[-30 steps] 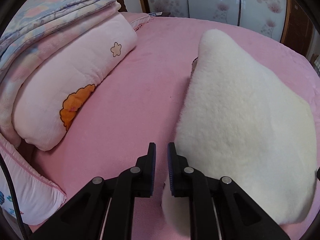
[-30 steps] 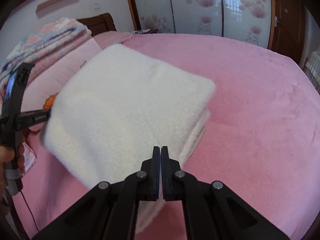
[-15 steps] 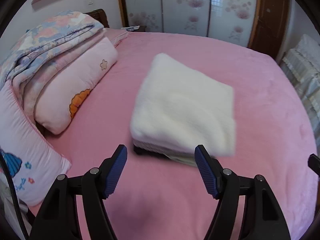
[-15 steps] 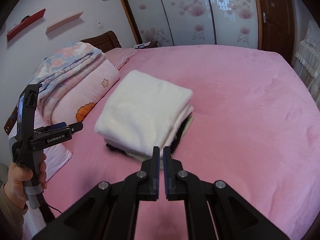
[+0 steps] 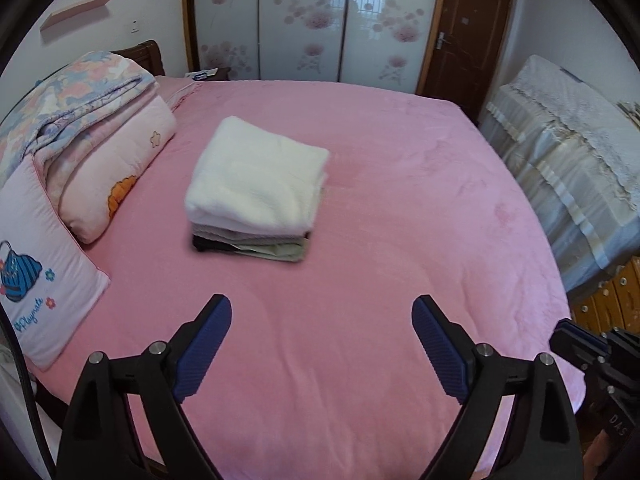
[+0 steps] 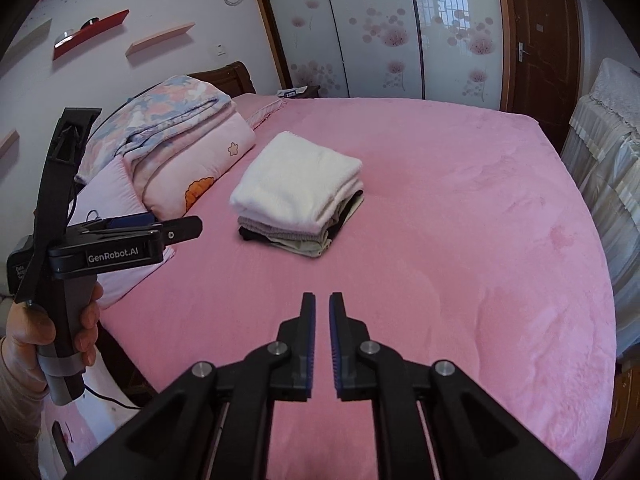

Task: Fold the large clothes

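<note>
A folded white fleece garment (image 5: 256, 184) tops a stack of folded clothes (image 5: 256, 246) on the pink bed (image 5: 360, 280). The stack also shows in the right wrist view (image 6: 298, 196). My left gripper (image 5: 322, 338) is wide open and empty, well back from the stack above the bed's near part. My right gripper (image 6: 322, 328) has its jaws a narrow gap apart and holds nothing, also well back from the stack. The left gripper shows in the right wrist view (image 6: 176, 230), held in a hand at the left.
Folded quilts and a pink pillow (image 5: 116, 168) lie along the bed's left side, with a small pillow (image 5: 36, 280) nearer. A covered sofa (image 5: 568, 160) stands right of the bed. Sliding wardrobe doors (image 5: 304, 24) and a brown door (image 5: 464, 36) are behind.
Both grippers pulled back and up from the stack, leaving the white garment on top. The left gripper opened wide. The right gripper's jaws parted slightly.
</note>
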Tool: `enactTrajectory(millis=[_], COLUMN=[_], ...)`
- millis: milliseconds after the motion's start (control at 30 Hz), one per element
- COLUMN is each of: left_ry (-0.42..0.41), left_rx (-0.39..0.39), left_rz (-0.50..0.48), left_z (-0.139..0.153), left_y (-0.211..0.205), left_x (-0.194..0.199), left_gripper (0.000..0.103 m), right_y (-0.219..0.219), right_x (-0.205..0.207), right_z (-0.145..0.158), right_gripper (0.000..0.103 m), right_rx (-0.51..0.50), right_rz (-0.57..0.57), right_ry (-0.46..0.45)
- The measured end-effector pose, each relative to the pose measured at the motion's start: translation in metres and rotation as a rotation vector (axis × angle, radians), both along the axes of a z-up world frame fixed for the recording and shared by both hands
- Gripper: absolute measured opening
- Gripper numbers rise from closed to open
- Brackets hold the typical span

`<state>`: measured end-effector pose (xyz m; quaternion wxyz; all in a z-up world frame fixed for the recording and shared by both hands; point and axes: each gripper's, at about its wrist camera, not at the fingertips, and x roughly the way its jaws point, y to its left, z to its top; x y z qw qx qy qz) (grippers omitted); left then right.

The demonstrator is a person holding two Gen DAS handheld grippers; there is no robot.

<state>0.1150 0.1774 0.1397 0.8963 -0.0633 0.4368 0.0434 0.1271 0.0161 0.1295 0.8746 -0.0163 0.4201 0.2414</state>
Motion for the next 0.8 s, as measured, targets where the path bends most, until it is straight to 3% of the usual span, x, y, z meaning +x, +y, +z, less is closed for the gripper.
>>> enactTrajectory(millis=[167,367,433,500,600,800], left_ry=[-0.035,-0.056,-0.048,-0.040,-0.036,-0.051], left_rx=[-0.035,0.002,0.022,0.018,-0.001,0.031], left_rz=[-0.005,0.039,0.060,0.058,0.041,0.043], left_z=[-0.017,-0.048,-0.058,-0.067,-0.076,-0.095], left_y=[-0.034,-0.067,-0.077,-0.085,-0.095,-0.122], left_x=[-0.039,-0.063,-0.068,-0.074,-0.083,-0.108], left_gripper=[0.091,0.091,0.091,0.091,0.091,0.095], right_y=[-0.030,-0.065,-0.075,-0.084,-0.093,-0.103], right_x=[-0.036,-0.061,-0.068,-0.076,-0.089,-0.109], right_z=[-0.013,-0.029,-0.032,-0.037,-0.045,-0.069], right_gripper=[0.014,0.014,0.023,0.051,0.053,0.053], right_rx=[0.017,0.051,0.062,0.064,0.047,0.033], right_rz=[-0.024,-0.102,-0.133,-0.169,-0.211,-0.285], right_ry=[-0.020,-0.033,-0.044,-0.067,-0.117,-0.138])
